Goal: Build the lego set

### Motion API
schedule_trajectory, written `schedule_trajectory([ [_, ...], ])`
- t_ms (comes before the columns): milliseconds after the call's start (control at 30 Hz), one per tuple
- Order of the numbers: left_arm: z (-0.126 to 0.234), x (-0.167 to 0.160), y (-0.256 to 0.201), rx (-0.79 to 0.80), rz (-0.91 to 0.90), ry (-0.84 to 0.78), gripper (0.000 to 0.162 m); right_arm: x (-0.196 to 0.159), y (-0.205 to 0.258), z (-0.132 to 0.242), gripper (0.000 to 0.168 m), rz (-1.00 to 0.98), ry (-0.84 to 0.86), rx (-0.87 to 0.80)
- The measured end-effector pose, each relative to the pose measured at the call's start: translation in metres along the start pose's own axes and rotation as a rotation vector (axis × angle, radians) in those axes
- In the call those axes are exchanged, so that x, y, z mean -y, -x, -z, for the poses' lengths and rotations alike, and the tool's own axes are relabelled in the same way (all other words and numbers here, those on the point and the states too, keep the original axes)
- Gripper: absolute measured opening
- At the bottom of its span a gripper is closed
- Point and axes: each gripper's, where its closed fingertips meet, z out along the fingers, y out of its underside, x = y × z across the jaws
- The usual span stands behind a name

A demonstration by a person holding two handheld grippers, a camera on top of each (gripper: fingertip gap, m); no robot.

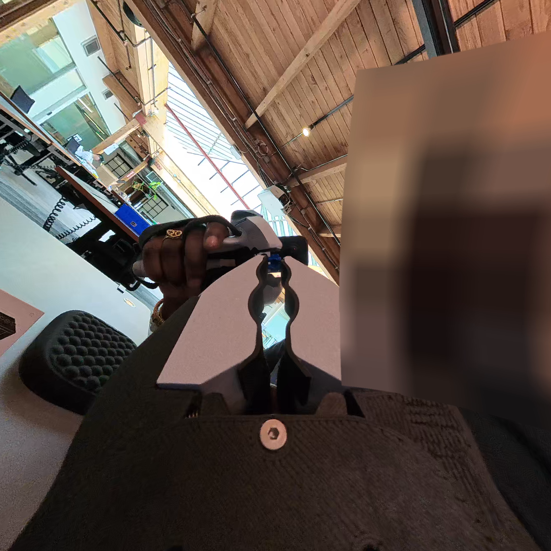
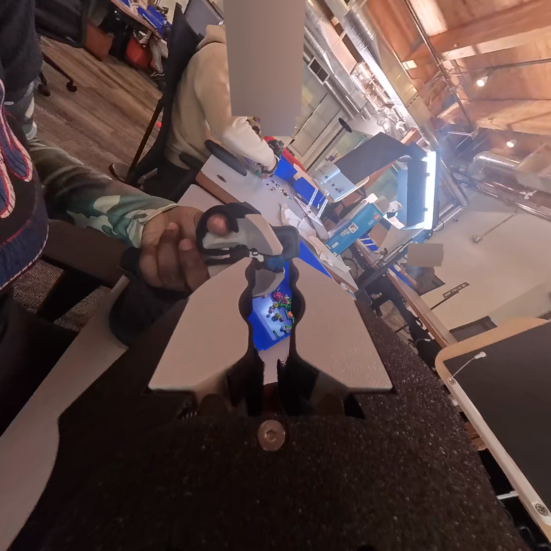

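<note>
Both grippers are raised off the table and meet tip to tip on one small blue lego piece. In the left wrist view my left gripper (image 1: pixel 272 263) is shut on the blue piece (image 1: pixel 273 264). My right gripper (image 1: pixel 256 238), held by a hand, reaches the piece from the far side. In the right wrist view my right gripper (image 2: pixel 272 264) has its jaws close around the blurred blue piece (image 2: pixel 275 264). My left gripper (image 2: pixel 253 235), held by a hand, comes in from the left. The piece's shape is hidden by the fingers.
A blue tray (image 2: pixel 265 337) with several coloured lego pieces lies on the white table below. A lego box (image 2: pixel 351 229) and paper lie farther along. Another person (image 2: pixel 205 98) sits at the table. A black padded rest (image 1: pixel 77 357) and a booklet (image 1: pixel 18 316) lie at the left. The tips of both grippers are at nearly the same place.
</note>
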Motion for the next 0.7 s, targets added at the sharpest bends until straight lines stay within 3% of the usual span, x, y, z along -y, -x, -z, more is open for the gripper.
schedule_trajectory([
  [100, 0.000, -0.002, 0.001, 0.006, -0.010, 0.005, 0.008, -0.001, -0.001, 0.001, 0.012, 0.008, 0.006, -0.025],
  [233, -0.002, -0.005, 0.005, 0.026, -0.027, 0.031, 0.008, -0.004, 0.000, 0.004, 0.012, 0.012, 0.026, -0.012],
  [333, 0.000, -0.008, 0.007, 0.109, -0.173, 0.119, 0.017, -0.009, 0.003, 0.012, 0.011, -0.011, 0.083, 0.008],
  [433, 0.022, 0.002, 0.022, 0.407, -0.513, 0.270, 0.027, -0.051, 0.028, 0.028, 0.011, -0.178, 0.326, 0.144],
  [567, 0.099, 0.047, 0.048, 1.070, -1.074, 0.468, 0.029, -0.136, 0.084, 0.059, 0.012, -0.415, 0.824, 0.283],
  [633, 0.122, 0.046, 0.049, 1.204, -1.138, 0.586, 0.029, -0.155, 0.105, 0.066, 0.012, -0.479, 0.931, 0.323],
  [700, 0.129, 0.030, 0.052, 1.197, -1.062, 0.656, 0.031, -0.162, 0.114, 0.063, 0.011, -0.522, 0.951, 0.334],
])
